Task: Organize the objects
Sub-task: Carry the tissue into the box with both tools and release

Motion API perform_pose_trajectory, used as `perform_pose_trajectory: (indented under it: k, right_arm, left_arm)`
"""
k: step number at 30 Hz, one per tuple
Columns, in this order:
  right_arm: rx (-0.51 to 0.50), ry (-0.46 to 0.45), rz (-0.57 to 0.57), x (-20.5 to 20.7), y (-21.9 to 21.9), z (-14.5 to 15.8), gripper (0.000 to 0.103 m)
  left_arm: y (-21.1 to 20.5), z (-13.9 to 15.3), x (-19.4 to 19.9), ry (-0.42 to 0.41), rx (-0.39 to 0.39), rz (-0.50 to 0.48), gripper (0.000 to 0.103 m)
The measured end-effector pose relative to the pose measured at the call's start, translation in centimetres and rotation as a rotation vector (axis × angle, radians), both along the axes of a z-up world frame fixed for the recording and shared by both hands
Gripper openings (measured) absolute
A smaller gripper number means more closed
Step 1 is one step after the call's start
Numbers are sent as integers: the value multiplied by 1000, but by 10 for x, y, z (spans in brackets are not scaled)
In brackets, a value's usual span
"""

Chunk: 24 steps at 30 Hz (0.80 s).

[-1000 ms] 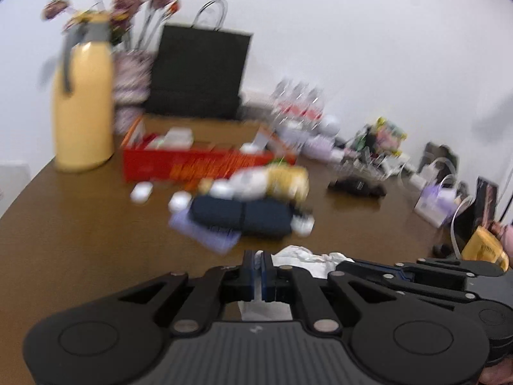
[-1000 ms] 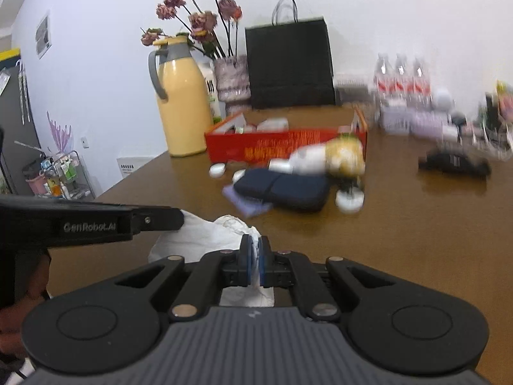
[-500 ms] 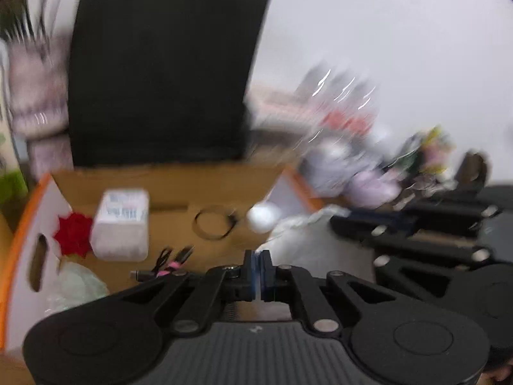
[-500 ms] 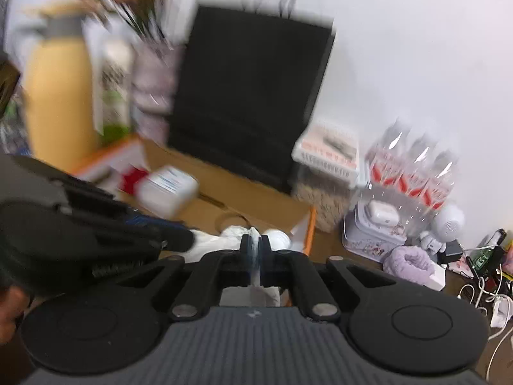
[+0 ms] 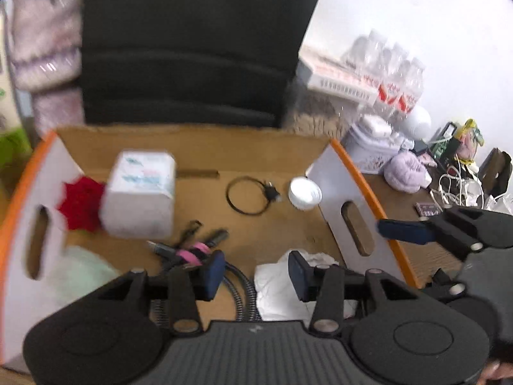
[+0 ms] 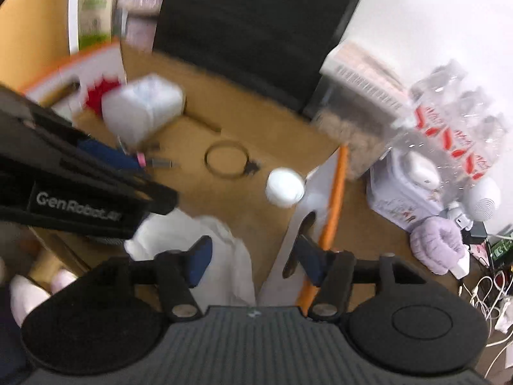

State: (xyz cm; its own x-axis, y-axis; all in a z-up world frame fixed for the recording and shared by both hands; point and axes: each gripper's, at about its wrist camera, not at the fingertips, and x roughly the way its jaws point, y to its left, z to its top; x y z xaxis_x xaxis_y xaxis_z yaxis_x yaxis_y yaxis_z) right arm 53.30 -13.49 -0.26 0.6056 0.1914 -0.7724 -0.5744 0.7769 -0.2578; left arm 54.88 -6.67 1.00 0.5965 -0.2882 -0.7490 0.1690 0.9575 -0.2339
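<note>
Holding tissues, a ring and a round cap, the cardboard box sits on the table. Both the left hand-held gripper and right hand-held gripper gape wide, empty, above the white bag lying inside the box's near corner.

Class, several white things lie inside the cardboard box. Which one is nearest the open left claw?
The crumpled white bag, lying right under the left claw at the box's near edge. The tissue pack and the round white lid lie farther back.
</note>
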Motion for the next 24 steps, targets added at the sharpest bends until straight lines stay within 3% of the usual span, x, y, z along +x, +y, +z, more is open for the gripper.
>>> perform_pose_trajectory:
  k: [1,3,5,8,10,11,14,16,20,22,24]
  right_arm:
    - [21,-2,-10,-2,-3,10,67]
    - [76,-50,-21,-12,-8,35,90]
    - [129,-84,-17,-25,-14,56,90]
    - [184,-102,-44,-50,-24,83,91]
    - [216,-130,-55,-76,-32,94,94]
    - [251,-148,-51,-97,-39,98,102]
    - [326,-167,3,-159,-58,95,103]
    - [351,-197,13,-209,-73,85,103]
    - [339,-301,85,-318,-104,57,103]
    - [279,-291,135,-357,-116,42,103]
    - [218,-265,150,-392,-132,29,103]
  left_arm:
    - [2,10,-5,-11,12,0,44]
    - [6,30,-19,-48,38,10,51]
    - [12,51,-39,-99,53,35,59]
    - [20,72,-75,-144,78,56,62]
    - [25,79,-108,-172,106,55,66]
    - [25,80,-129,-192,132,38,67]
    - [24,78,-206,-287,160,-22,81]
    - [27,66,-267,-343,120,-55,91]
    - [34,30,-365,-337,53,-103,93]
    - [37,16,-401,-297,74,-115,92]
    - [45,9,-432,-317,107,-113,92]
